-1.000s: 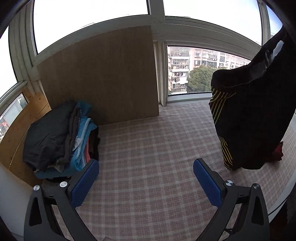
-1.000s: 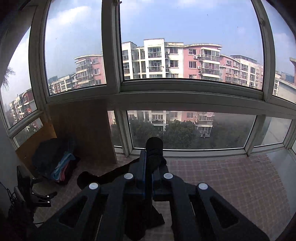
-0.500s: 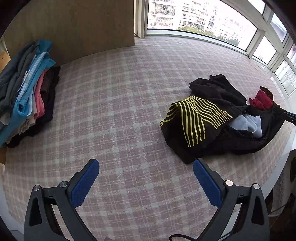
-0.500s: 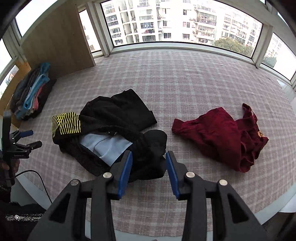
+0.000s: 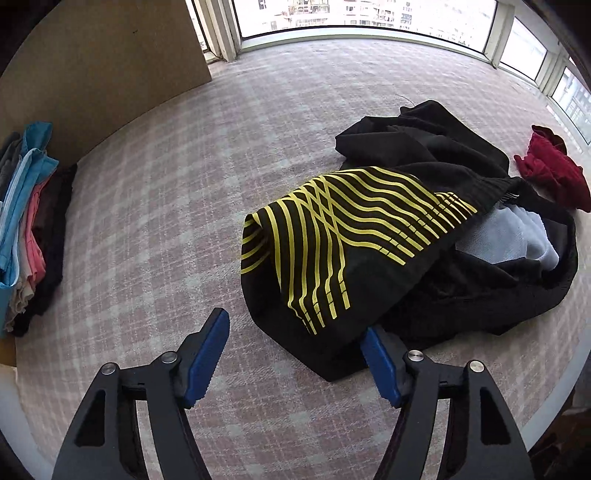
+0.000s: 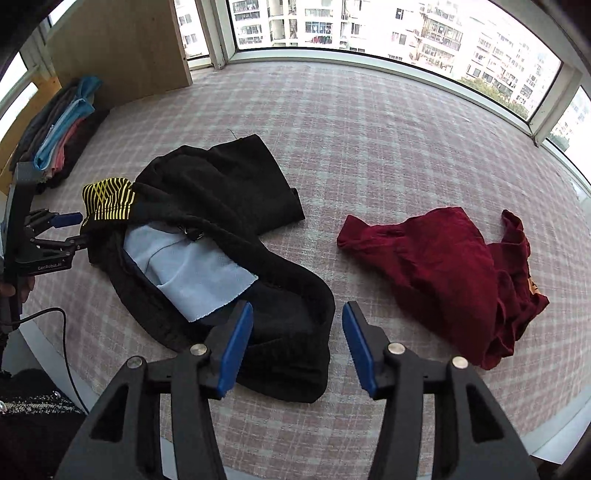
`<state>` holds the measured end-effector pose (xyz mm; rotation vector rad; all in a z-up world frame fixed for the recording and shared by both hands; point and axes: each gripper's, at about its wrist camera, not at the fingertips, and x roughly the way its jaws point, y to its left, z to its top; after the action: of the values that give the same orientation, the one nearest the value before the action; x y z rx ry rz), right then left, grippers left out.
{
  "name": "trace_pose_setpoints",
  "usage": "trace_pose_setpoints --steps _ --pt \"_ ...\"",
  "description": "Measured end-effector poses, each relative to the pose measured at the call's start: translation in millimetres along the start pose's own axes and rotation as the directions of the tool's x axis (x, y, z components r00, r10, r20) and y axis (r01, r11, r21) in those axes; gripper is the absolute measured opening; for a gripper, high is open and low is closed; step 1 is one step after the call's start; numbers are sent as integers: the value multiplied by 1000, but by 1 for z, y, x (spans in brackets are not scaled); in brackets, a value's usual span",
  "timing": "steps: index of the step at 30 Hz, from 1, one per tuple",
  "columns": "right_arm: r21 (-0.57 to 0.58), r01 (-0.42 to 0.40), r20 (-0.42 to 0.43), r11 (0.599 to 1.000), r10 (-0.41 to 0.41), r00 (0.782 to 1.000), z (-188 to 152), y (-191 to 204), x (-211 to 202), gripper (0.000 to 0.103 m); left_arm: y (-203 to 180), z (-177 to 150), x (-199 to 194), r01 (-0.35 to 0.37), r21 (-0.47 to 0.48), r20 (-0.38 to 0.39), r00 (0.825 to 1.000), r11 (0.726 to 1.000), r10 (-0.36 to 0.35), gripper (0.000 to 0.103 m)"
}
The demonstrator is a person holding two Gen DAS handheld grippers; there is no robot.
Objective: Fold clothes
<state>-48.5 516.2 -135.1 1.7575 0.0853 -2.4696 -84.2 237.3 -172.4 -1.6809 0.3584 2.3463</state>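
Black garment (image 6: 221, 206) lying crumpled on the checked tabletop (image 6: 388, 140), long axis running roughly from 10 o'clock to 4 o'clock in the right wrist view. Yellow-striped end (image 5: 354, 229) pointing toward 10 o'clock there, near the left gripper (image 6: 68, 230); opposite end bunched at 5 o'clock, partly between the right gripper's pads. Pale blue lining (image 6: 192, 269) exposed along the middle (inside turned outward, it seems). In the left wrist view, striped part uppermost, stripes fanning toward 7 o'clock, black hem touching the inner edge of the right-hand blue pad (image 5: 380, 363).

Left gripper (image 5: 295, 356) spread wide, nothing clamped. Right gripper (image 6: 297, 349) likewise apart, black cloth just beside its left pad (image 6: 236, 350), not pinched.

Dark red garment (image 6: 450, 273) heaped at 3 o'clock of the black one, clearly apart from it. Stack of folded clothes (image 6: 62, 133) at the far 10 o'clock edge, against a wooden panel (image 6: 122, 48). Windows (image 6: 369, 26) beyond at 12 o'clock. Cable (image 6: 55, 332) trailing below the left gripper.
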Motion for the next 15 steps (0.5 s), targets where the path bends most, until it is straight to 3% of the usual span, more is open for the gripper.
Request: trace_pose_setpoints --steps 2,4,8,11,15 --pt "14 11 -46 1000 -10 999 2 -9 23 50 4 0 -2 33 -4 -9 999 999 -33 54" --pt "47 19 -90 999 -15 996 0 -18 39 50 8 0 -9 47 -6 -1 999 999 -47 40" --pt "121 -73 -122 990 88 989 -10 -25 47 48 16 0 -21 87 -10 15 996 996 -87 26" --pt "116 -112 -113 987 125 986 -18 -17 40 8 19 -2 -27 131 -4 23 991 991 -131 16" --pt "113 -115 -7 987 116 993 -14 -6 -5 6 23 -4 -31 166 16 36 985 986 -166 13"
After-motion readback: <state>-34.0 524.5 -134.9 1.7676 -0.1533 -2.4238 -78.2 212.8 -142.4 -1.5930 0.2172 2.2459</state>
